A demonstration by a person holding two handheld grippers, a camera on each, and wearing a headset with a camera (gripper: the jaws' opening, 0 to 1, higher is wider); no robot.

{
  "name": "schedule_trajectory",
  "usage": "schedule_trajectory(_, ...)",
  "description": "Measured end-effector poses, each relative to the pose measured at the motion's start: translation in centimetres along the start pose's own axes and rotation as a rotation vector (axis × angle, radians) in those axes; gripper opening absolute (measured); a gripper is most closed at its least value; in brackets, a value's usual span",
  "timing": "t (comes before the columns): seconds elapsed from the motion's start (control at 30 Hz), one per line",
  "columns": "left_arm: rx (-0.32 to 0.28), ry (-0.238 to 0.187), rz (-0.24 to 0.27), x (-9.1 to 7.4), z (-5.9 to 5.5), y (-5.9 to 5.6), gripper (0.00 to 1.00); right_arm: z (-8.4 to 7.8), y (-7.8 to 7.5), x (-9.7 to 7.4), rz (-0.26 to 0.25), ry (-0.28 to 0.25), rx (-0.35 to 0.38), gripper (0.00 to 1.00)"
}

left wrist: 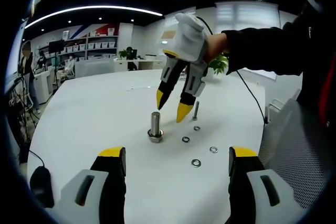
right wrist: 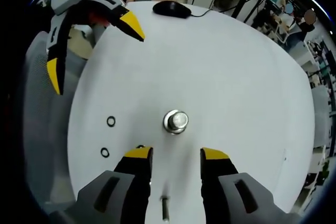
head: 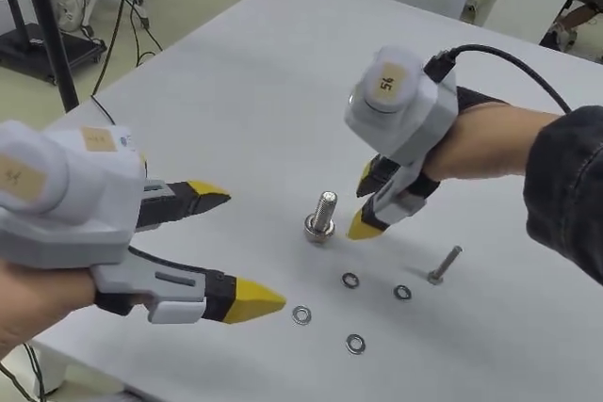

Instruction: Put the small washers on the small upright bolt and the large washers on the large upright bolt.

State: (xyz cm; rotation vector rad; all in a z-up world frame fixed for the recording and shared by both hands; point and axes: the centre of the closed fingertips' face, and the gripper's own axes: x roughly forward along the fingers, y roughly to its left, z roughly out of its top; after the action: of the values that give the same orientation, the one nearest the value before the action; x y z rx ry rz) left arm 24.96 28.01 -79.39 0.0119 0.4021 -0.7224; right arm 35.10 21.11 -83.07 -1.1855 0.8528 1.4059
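Although both of my grippers are easy to see, several small things are not. In the right gripper view one washer (right wrist: 140, 147), a flat ring of silver metal, is half hidden behind a yellow jaw tip. The small bolt (right wrist: 164, 208), a thin rod of silver steel, is blurred there and cut off low between the jaws. At the foot of the large bolt (head: 322, 214), a thick rod of silver threaded steel, sits a wider silver collar (head: 318, 230). I cannot tell if it is the bolt's head or a washer.

Both bolts stand upright on the white table (head: 236, 82), long axis vertical, the large bolt near the middle and the small bolt to its right, apart from it. Four washers lie flat before them: two (head: 350, 280) (head: 402, 292) close to the bolts and two (head: 301, 314) (head: 355, 343) nearer to me.

My right gripper (head: 366, 202) is tilted steeply downward, its tips just beside the large bolt and not touching it. Its jaws are moderately apart and hold nothing. My right hand (head: 471, 143) reaches in from the right in a dark sleeve (head: 565, 185). My left gripper (head: 236, 245) lies almost level and points toward the bolts, with its jaws spread wide and empty. My left hand (head: 38, 294) is cut off at the edge.
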Motion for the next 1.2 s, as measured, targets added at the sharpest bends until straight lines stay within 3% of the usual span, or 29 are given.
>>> schedule_trajectory(0.33,0.010,0.002,-0.014,0.2,0.2,-0.3,0.80,-1.0,2.7,-0.5,0.012,0.002,0.002,0.38)
schedule_trajectory(0.57,0.017,0.000,-0.016,0.2,0.3,-0.5,0.80,-1.1,3.7,-0.6,0.023,-0.004,0.006,0.37)
schedule_trajectory(1.2,0.027,0.001,-0.008,-0.2,0.2,-1.0,0.80,0.5,8.3,0.8,0.097,-0.031,-0.044,0.34)
